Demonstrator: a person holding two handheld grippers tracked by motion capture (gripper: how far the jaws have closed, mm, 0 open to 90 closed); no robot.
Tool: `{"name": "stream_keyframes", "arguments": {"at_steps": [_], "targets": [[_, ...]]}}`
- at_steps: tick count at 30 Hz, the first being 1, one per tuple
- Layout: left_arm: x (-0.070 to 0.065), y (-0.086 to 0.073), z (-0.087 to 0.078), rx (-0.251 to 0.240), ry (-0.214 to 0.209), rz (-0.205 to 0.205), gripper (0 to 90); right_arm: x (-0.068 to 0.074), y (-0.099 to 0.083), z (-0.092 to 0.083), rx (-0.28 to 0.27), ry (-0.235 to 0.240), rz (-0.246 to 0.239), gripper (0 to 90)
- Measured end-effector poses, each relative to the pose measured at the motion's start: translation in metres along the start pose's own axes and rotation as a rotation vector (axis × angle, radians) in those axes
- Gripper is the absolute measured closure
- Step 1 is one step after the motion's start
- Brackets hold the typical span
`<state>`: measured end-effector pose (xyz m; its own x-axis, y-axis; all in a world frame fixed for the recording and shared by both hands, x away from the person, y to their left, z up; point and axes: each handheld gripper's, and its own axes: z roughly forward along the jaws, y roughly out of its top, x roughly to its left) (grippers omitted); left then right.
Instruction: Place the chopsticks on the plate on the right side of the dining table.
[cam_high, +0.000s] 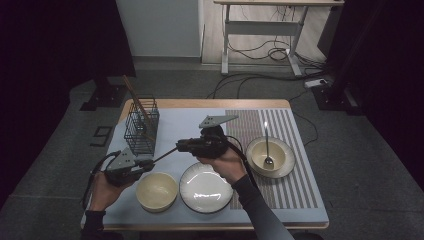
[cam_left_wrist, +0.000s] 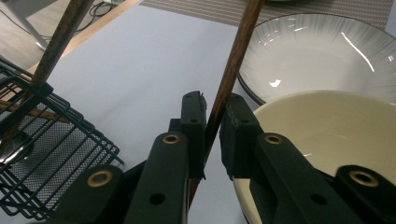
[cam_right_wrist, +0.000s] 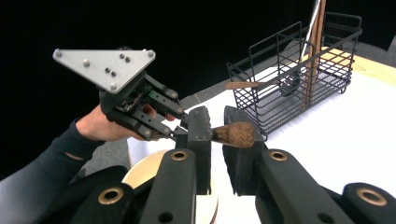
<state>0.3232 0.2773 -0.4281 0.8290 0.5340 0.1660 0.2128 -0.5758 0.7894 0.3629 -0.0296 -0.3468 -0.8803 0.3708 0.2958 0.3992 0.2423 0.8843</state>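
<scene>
A dark wooden stick (cam_high: 164, 154) spans the gap between my two grippers above the table. My left gripper (cam_high: 150, 162) is shut on its lower part; in the left gripper view the stick (cam_left_wrist: 233, 60) runs up between the jaws (cam_left_wrist: 213, 100) and touches both. My right gripper (cam_high: 179, 146) grips the other end, whose rough tip (cam_right_wrist: 233, 134) sticks out toward the camera from the narrow gap in my right gripper (cam_right_wrist: 217, 114). The left gripper (cam_right_wrist: 175, 128) faces it close by.
A black wire basket (cam_high: 141, 127) with another stick (cam_high: 135, 97) stands at the back left. In front are a cream bowl (cam_high: 156, 191) and a glossy plate (cam_high: 205, 187). A bowl (cam_high: 255, 150) holding a spoon (cam_high: 267, 150) sits on the striped mat (cam_high: 295, 185).
</scene>
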Motion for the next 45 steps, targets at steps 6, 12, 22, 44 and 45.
{"name": "stream_keyframes", "arguments": {"at_steps": [6, 12, 22, 44, 45], "targets": [[0.000, -0.001, 0.000, 0.014, -0.004, 0.039, 82.8, -0.006, 0.004, 0.006, -0.002, 0.004, 0.038, 80.0], [-0.001, -0.001, 0.002, 0.029, -0.024, 0.082, 85.6, -0.012, 0.007, 0.011, -0.001, -0.011, 0.064, 78.0], [0.004, 0.000, 0.001, 0.036, -0.033, 0.051, 86.3, -0.006, 0.014, 0.023, 0.022, -0.196, -0.022, 61.5], [0.006, 0.003, -0.003, 0.055, -0.048, 0.041, 86.0, -0.016, 0.006, 0.030, 0.077, -0.410, -0.202, 39.4], [0.006, 0.004, -0.003, 0.056, -0.049, 0.044, 86.0, -0.017, 0.004, 0.030, 0.086, -0.419, -0.209, 39.4]]}}
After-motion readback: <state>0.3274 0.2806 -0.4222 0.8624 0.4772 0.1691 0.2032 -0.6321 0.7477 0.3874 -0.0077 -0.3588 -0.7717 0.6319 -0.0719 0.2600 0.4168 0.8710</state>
